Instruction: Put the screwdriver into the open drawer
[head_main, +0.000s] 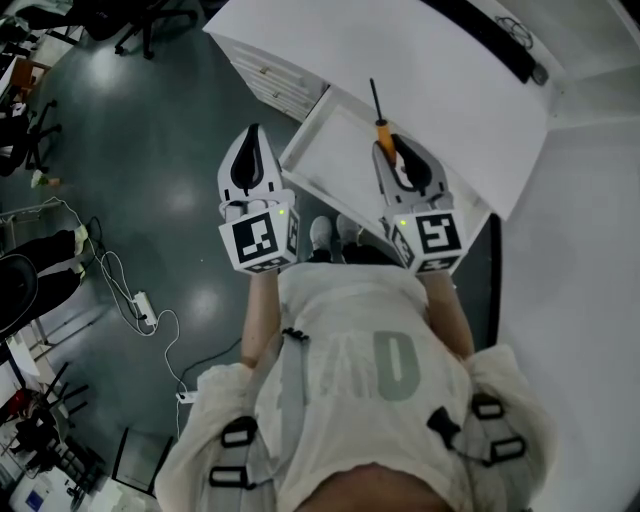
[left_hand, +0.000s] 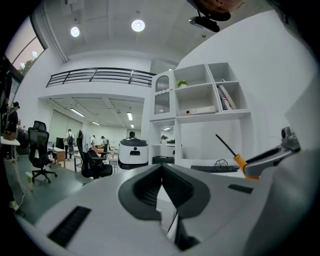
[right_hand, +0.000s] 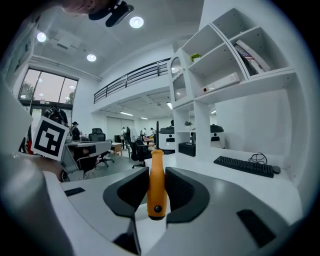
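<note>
My right gripper (head_main: 390, 150) clamps the screwdriver (head_main: 381, 130), shaft pointing up-frame over the open drawer (head_main: 335, 155) just below. My left gripper (head_main: 252, 135) sits closed, empty.

The screwdriver (head_main: 381, 130) over the open drawer (head_main: 335, 155)
My right gripper (head_main: 392, 152) grips it, shaft toward twelve o'clock; my left gripper (head_main: 252, 135) hangs at nine.
</note>
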